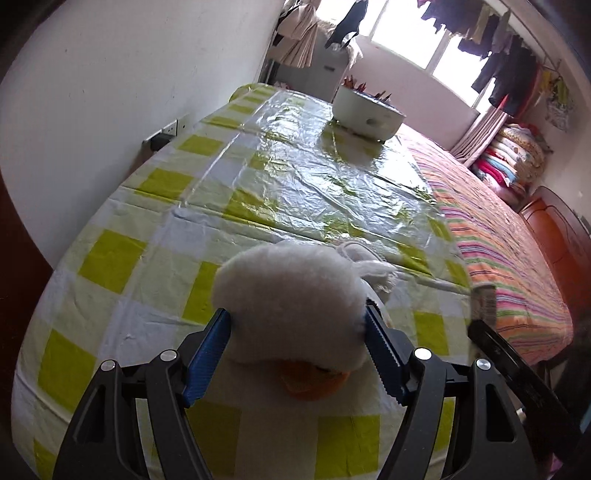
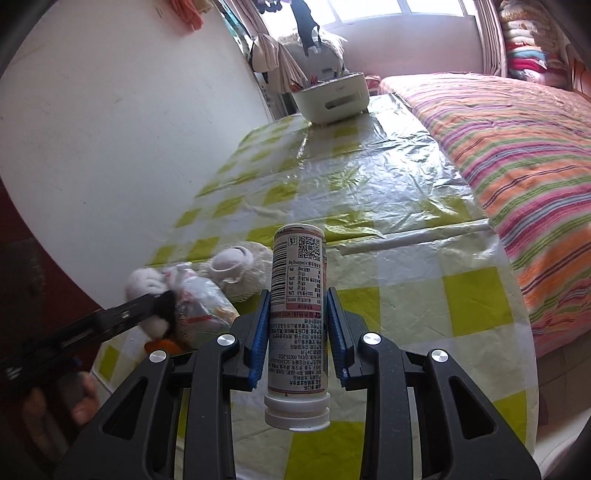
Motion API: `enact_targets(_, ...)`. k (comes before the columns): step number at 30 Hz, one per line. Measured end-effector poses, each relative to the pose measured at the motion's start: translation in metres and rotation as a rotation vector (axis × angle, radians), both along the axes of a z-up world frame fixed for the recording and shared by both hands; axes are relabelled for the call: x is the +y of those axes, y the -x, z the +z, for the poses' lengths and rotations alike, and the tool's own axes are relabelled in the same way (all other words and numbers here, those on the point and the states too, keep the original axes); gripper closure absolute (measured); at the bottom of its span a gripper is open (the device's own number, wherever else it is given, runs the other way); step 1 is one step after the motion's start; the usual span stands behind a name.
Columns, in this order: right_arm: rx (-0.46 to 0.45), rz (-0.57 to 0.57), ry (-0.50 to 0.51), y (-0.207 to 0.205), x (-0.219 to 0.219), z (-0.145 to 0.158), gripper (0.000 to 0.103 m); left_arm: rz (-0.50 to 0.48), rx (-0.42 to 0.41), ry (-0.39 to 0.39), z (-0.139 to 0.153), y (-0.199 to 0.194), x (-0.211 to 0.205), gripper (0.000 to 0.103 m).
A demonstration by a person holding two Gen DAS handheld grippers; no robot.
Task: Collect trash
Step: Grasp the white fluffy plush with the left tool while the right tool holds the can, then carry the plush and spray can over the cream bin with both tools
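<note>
- Pinching a white plush duck toy (image 1: 291, 295) between the blue ribbed pads (image 1: 207, 354) of the left gripper (image 1: 295, 328); fleecy head wedged in the gap, orange beak (image 1: 314, 384) poking out below, close to the lens.
- Clamping a white tablet tube (image 2: 297, 314) in the right gripper (image 2: 298, 325), blue pads (image 2: 258, 339) pressed on both sides of its mid-body; tube upright in the picture, ribbed white cap (image 2: 297, 410) nearest the camera, flat base pointing away, printed label with barcode and QR code facing up.
- Hovering over a table under a yellow-green and white checked plastic cloth (image 1: 140, 280), creased and glossy toward the far end.
- Seen from the right wrist: left gripper (image 2: 162, 306) reaching in from the lower left, dark fingers closed around the plush toy (image 2: 147, 291), with a crumpled clear plastic bag (image 2: 201, 306) touching the toy on its right.
- Lying just behind the bag, a second white plush piece (image 2: 240, 269), resting on the cloth near the tube's far end.
- Standing well apart at the far end of the table, a white round tub (image 2: 332, 96) with dark and red scraps sticking out; same tub (image 1: 365, 110) visible from the left wrist.
- Running along the table's right edge, a bed with a striped pink, orange and green cover (image 2: 517, 155); folded quilts (image 1: 513, 155) stacked beyond it, clothes hanging (image 1: 491, 33) by the bright window.
</note>
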State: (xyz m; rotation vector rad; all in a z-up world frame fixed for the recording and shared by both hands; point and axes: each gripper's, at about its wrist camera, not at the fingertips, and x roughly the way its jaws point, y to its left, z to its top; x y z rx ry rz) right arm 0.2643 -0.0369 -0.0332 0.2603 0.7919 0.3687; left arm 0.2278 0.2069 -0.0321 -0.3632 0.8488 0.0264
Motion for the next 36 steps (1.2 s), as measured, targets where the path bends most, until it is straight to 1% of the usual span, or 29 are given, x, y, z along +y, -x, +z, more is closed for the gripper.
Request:
enact_targets(2, -0.001, 0.005, -0.008, 0.003, 0.001, -0.001, 0.075, 0.008, -0.001, -0.006, -0.002, -0.005, 0.001, 0.033)
enact_targets(7, 0.0, 0.013, -0.043, 0.009, -0.006, -0.002, 0.075, -0.011, -0.015, -0.023, -0.007, -0.01, 0.004, 0.033)
enact_targets(9, -0.003, 0.008, -0.049, 0.01, -0.012, -0.001, 0.075, -0.023, -0.029, -0.035, -0.007, -0.008, 0.003, 0.039)
enact_targets(11, -0.01, -0.002, -0.053, 0.01, -0.019, 0.002, 0.075, -0.027, -0.046, -0.052, -0.005, -0.006, 0.002, 0.048)
enact_targets(13, -0.015, -0.008, -0.06, 0.011, -0.023, 0.004, 0.075, -0.034, -0.059, -0.056, -0.003, -0.003, 0.002, 0.051)
enact_targets(17, -0.025, -0.025, -0.063, 0.014, -0.03, 0.007, 0.075, -0.041, -0.084, -0.079, 0.001, 0.005, 0.001, 0.053)
enact_targets(22, -0.039, -0.032, -0.07, 0.018, -0.034, 0.012, 0.075, -0.039, -0.134, -0.049, 0.015, 0.023, 0.008, 0.055)
enact_targets(30, -0.055, -0.031, -0.071, 0.028, -0.042, 0.017, 0.075, -0.106, -0.216, -0.048, 0.035, 0.055, -0.001, 0.055)
enact_targets(33, -0.056, -0.035, -0.076, 0.033, -0.05, 0.017, 0.075, -0.134, -0.226, -0.048, 0.038, 0.06, -0.007, 0.055)
enact_targets(36, -0.061, -0.039, -0.06, 0.039, -0.057, 0.016, 0.075, -0.165, -0.233, -0.055, 0.039, 0.063, -0.017, 0.055)
